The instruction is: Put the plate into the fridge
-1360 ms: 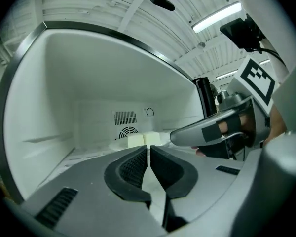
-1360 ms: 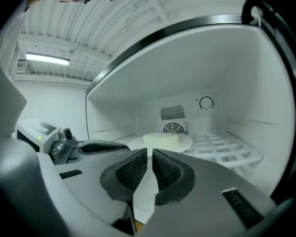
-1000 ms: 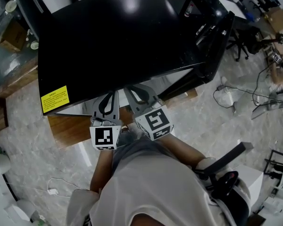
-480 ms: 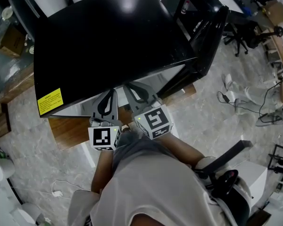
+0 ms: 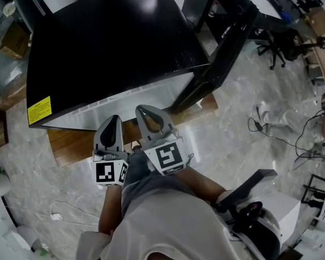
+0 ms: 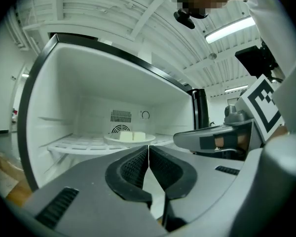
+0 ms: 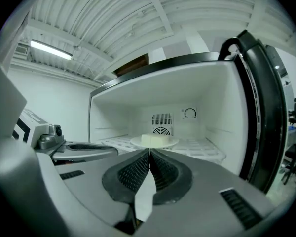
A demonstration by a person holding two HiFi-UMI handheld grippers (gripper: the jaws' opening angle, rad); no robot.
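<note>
A white plate (image 6: 129, 138) with pale blocks on it rests on the wire shelf (image 6: 74, 144) deep inside the open black fridge (image 5: 108, 42). The right gripper view shows the same plate (image 7: 154, 141) in front of the rear vent. Both grippers hover side by side just outside the fridge mouth, apart from the plate. My left gripper (image 6: 148, 149) is shut and holds nothing. My right gripper (image 7: 149, 153) is also shut; its jaws have just been closing, with nothing between them. In the head view the left gripper (image 5: 109, 122) and right gripper (image 5: 143, 110) point at the fridge front.
The fridge door (image 5: 222, 47) stands swung open at the right, and its edge (image 7: 264, 107) is close beside my right gripper. The fridge sits on a wooden platform (image 5: 76, 140). Cables (image 5: 281, 118) and an office chair (image 5: 281, 39) are on the stone floor beyond.
Both grippers have drawn back out from under the fridge's top edge toward the person, so their jaws now show fully in front of the opening.
</note>
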